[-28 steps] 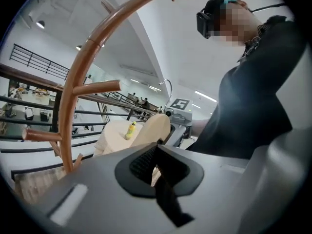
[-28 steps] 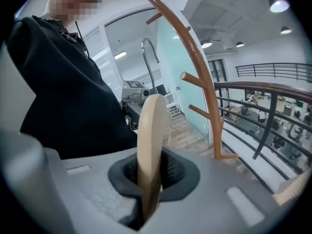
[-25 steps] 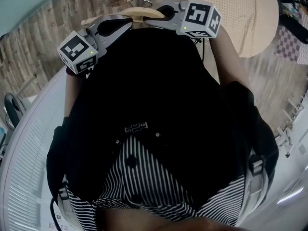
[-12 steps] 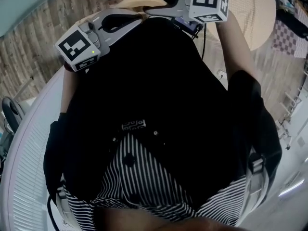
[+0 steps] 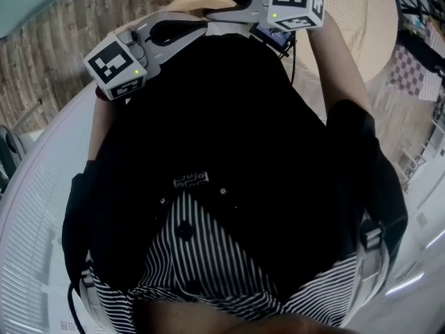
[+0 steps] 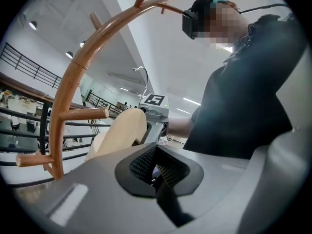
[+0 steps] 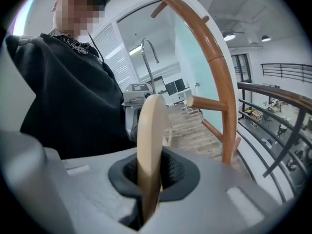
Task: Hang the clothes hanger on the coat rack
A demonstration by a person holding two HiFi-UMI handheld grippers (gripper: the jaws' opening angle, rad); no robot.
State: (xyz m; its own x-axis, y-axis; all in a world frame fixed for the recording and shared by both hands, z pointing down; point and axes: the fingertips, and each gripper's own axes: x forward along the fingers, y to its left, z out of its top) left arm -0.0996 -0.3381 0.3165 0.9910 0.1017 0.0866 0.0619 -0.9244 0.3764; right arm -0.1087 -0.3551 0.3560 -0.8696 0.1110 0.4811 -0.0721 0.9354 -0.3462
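Note:
A pale wooden hanger [image 5: 203,3] with a metal hook [image 7: 148,50] is held up in front of my chest. My right gripper [image 7: 148,179] is shut on it, and the hanger stands edge-on between the pads. In the head view that right gripper [image 5: 224,14] sits at the top beside the hanger. My left gripper [image 6: 157,167] has its pads pressed together, and I see nothing between them; the hanger [image 6: 122,130] runs past its left side. The brown, curved wooden coat rack [image 7: 219,82] with its pegs [image 6: 85,114] rises just beyond the hanger.
A black metal railing [image 7: 282,130] runs behind the rack. Below me lie a wooden floor [image 5: 49,54], a round beige surface [image 5: 354,26] at the upper right and a white curved edge [image 5: 35,207] at the left. A black jacket [image 5: 229,131] fills the head view's middle.
Both grippers and the hanger have shifted toward the top edge of the head view. The right gripper still clamps the hanger as before.

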